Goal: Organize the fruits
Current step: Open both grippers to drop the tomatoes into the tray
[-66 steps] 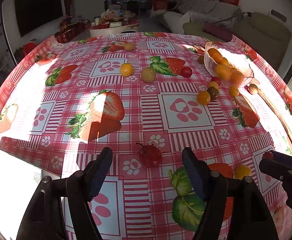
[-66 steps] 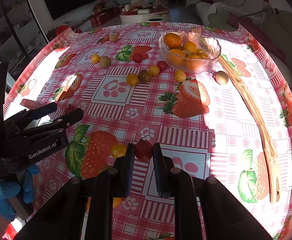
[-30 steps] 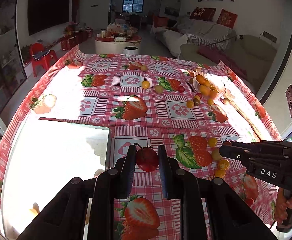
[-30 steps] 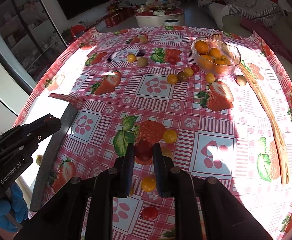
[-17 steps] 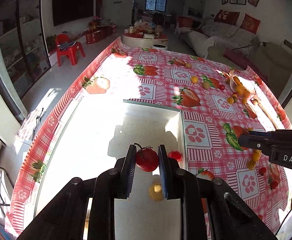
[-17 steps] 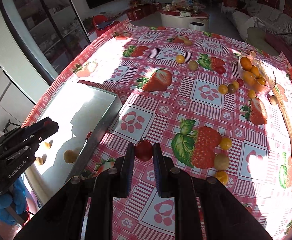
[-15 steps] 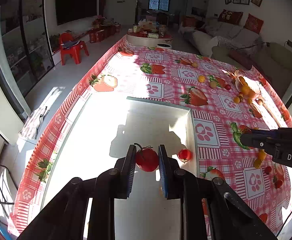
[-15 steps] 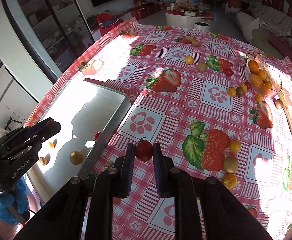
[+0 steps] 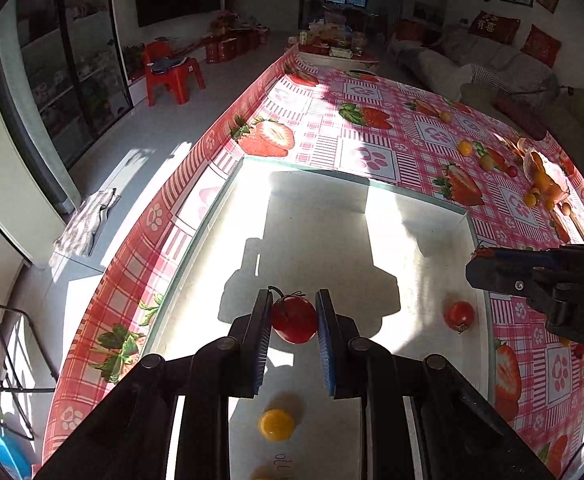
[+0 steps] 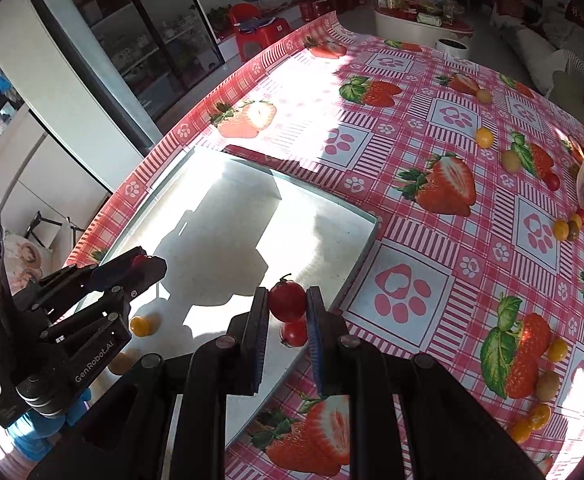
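Note:
My left gripper (image 9: 293, 316) is shut on a red tomato (image 9: 294, 319) with a stem and holds it above the shallow white tray (image 9: 468, 216). My right gripper (image 10: 287, 305) is shut on a second red tomato (image 10: 286, 300) over the tray's right edge (image 10: 362, 256). In the tray lie a red tomato (image 9: 458, 315) and a yellow tomato (image 9: 275, 424); they also show in the right wrist view as a red one (image 10: 294, 333) and a yellow one (image 10: 139, 326). The left gripper also shows in the right wrist view (image 10: 147, 266).
A glass bowl of orange fruit (image 9: 542, 174) stands at the far right of the strawberry tablecloth (image 10: 412, 160). Loose small tomatoes (image 10: 484, 137) lie scattered on the cloth, some near the front right (image 10: 548, 384). The table's left edge drops to the floor.
Both grippers have carried their tomatoes left from the cloth to over the tray. The left one has moved further in over the tray; the right one has reached its right edge.

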